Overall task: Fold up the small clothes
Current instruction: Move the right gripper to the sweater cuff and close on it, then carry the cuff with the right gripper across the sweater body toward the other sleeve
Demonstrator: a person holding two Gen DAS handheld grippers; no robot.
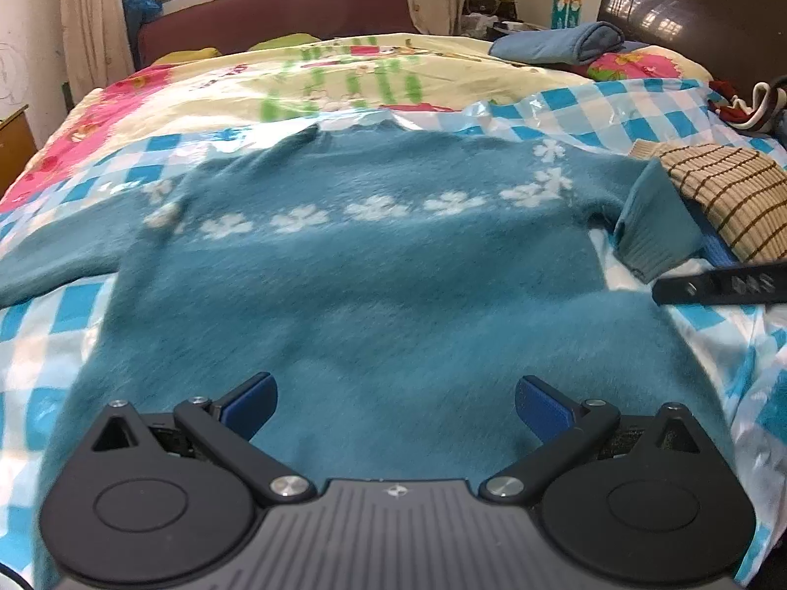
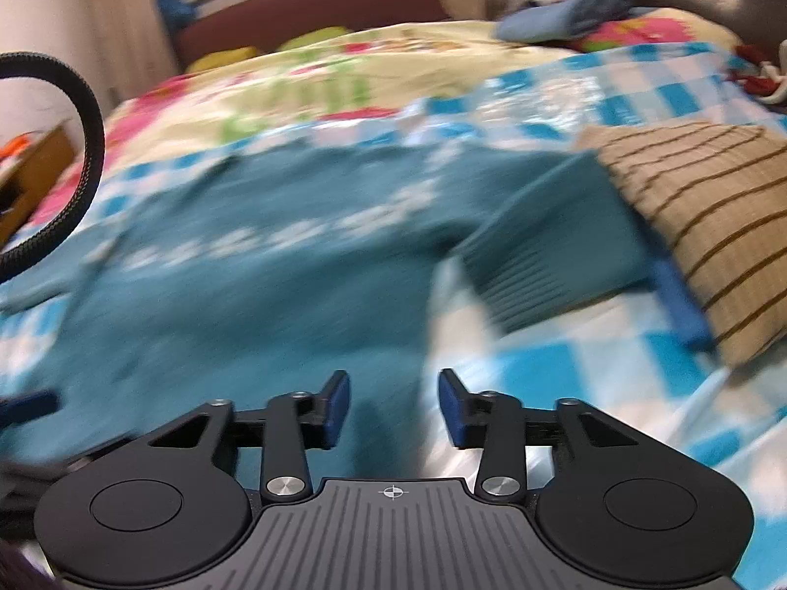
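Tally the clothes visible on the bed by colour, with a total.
Teal: 1, the teal sweater with white flowers
Tan with brown stripes: 1, the striped knit
Blue: 1, the rolled blue garment
Dark red and white: 1, the red-and-white piece at the right edge
Total: 4

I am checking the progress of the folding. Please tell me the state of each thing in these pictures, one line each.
teal sweater: spread flat, not yet folded; right sleeve cuff turned inward.
striped beige garment: folded, lying over the sleeve's end.
blue cloth: rolled up at the far end of the bed.
left hand-held gripper: open, empty.
right hand-held gripper: open, empty.
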